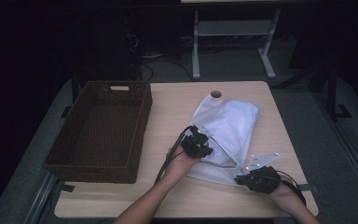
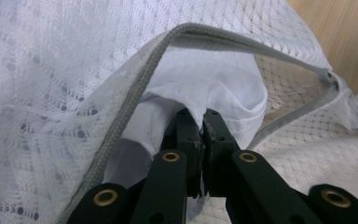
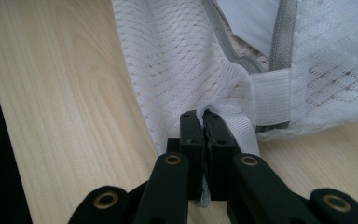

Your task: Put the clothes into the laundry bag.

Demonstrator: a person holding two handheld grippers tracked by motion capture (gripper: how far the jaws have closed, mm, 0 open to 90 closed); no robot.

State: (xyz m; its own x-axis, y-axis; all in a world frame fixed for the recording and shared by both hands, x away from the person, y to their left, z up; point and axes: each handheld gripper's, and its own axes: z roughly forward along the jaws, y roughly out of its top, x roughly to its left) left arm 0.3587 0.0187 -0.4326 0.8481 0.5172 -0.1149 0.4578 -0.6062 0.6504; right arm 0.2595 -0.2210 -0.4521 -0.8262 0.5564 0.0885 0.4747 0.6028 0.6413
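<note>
In the centre of the high view the mesh bag (image 1: 228, 126) lies on the table (image 1: 168, 107), where my left gripper (image 2: 202, 122) is clenched on the white cloth (image 2: 214, 88) inside its opening and my right gripper (image 3: 203, 120) pinches its corner.

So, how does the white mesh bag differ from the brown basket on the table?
The mesh bag is white, soft and lies flat and crumpled, while the basket is dark brown, woven and stands rigid with upright walls. The bag has white cloth inside its unzipped opening; the basket looks empty. The left tool pinches that cloth and the right tool the bag's corner; neither touches the basket. Both rest on the table.
</note>
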